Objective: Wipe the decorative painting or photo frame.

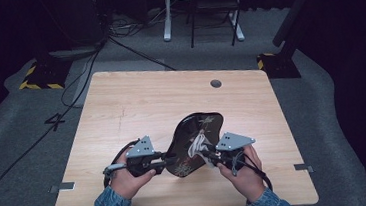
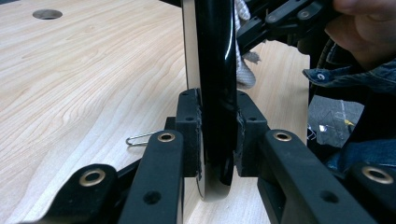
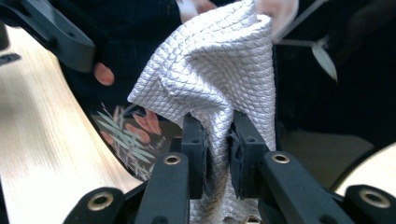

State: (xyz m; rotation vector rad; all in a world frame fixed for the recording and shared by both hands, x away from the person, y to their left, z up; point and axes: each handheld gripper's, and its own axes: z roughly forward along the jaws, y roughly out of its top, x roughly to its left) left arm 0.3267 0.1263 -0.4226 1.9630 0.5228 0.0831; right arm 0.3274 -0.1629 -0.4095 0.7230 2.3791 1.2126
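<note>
A glossy black tray (image 1: 193,124) with a leaf print is held tilted over the near middle of the wooden table (image 1: 131,102). My left gripper (image 1: 168,160) is shut on the tray's left rim. In the left gripper view the pads (image 2: 189,126) clamp the black edge (image 2: 215,70), which stands upright between them. My right gripper (image 1: 206,154) is shut on a white quilted cloth (image 1: 198,144) that lies against the tray's face. The right gripper view has the cloth (image 3: 219,79) bunched between the pads (image 3: 194,140), with the printed tray (image 3: 126,135) behind it.
A round cable hole (image 1: 215,83) sits near the table's far edge. A small wire clip (image 2: 140,138) lies on the wood beside the left jaws. Beyond the table, cables (image 1: 129,25) trail across the grey floor and a chair (image 1: 213,10) stands.
</note>
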